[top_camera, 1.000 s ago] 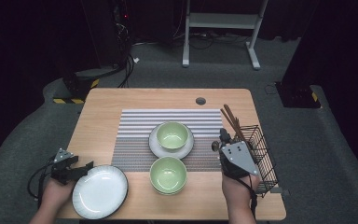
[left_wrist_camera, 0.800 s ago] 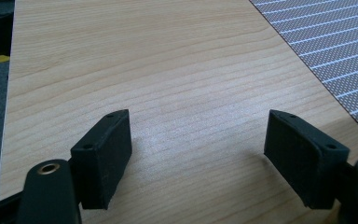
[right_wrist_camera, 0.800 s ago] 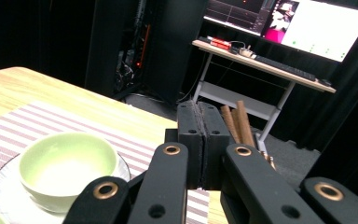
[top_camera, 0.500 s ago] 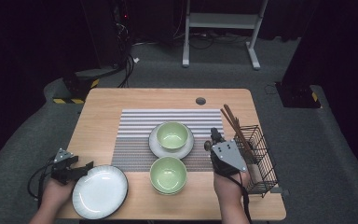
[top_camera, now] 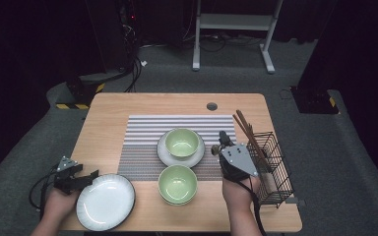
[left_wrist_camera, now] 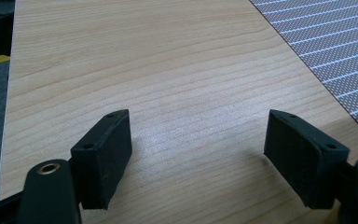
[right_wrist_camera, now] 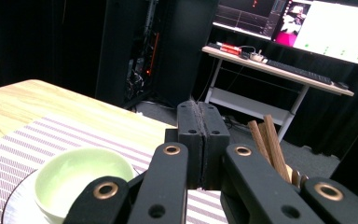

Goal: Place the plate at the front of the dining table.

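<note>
Black right tongs (top_camera: 222, 138), shut and empty, moved from basket (top_camera: 275, 167) toward bowl (top_camera: 182, 142); left tongs (left_wrist_camera: 198, 149) wide open

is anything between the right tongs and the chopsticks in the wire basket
Nothing visible. The right tongs, shut and empty, hang just left of the wire basket, and the chopsticks lean out of its top beside them. The nearest green bowl sits on their other side.

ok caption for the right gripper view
Shut right tongs above a green bowl on the striped mat, chopsticks beside.
</note>
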`<state>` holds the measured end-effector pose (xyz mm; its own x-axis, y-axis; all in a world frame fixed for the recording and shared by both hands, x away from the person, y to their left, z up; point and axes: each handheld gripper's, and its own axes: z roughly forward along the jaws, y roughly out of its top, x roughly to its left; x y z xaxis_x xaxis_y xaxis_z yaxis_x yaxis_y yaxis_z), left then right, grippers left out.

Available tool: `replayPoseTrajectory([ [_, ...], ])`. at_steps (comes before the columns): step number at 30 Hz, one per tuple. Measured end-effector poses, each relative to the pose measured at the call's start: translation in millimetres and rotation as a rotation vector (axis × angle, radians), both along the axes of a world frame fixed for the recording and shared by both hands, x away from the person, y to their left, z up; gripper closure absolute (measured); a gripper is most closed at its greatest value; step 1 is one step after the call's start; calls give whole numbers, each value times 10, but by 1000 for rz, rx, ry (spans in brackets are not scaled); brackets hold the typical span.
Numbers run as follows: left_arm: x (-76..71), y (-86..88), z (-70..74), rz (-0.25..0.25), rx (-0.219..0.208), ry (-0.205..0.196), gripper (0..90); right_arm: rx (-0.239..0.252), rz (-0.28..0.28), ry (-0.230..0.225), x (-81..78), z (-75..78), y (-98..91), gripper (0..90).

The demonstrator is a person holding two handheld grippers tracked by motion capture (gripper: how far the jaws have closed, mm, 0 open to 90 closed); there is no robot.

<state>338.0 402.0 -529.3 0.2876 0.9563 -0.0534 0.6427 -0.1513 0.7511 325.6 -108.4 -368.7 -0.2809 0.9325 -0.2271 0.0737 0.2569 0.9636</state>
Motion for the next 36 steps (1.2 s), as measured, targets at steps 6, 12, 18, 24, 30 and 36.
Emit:
replayPoseTrajectory([
  [6, 0, 0, 0, 0, 0, 0, 233, 13, 3, -8, 33, 31, 36, 892],
  [12, 0, -1, 0, 0, 0, 0, 233, 38, 16, -17, 60, 60, 101, 892],
  [18, 4, -1, 0, -3, 0, 1, 234, 32, 30, -22, 67, 73, 165, 892],
  [24, 4, -5, 2, -1, 2, 2, 235, 38, 46, -26, 69, 85, 237, 892],
  [30, 4, -4, 2, -1, 1, 2, 235, 35, 67, -38, 83, 113, 324, 892],
  [36, 4, -4, 2, -1, 1, 2, 235, 37, 90, -36, 119, 108, 417, 892],
])
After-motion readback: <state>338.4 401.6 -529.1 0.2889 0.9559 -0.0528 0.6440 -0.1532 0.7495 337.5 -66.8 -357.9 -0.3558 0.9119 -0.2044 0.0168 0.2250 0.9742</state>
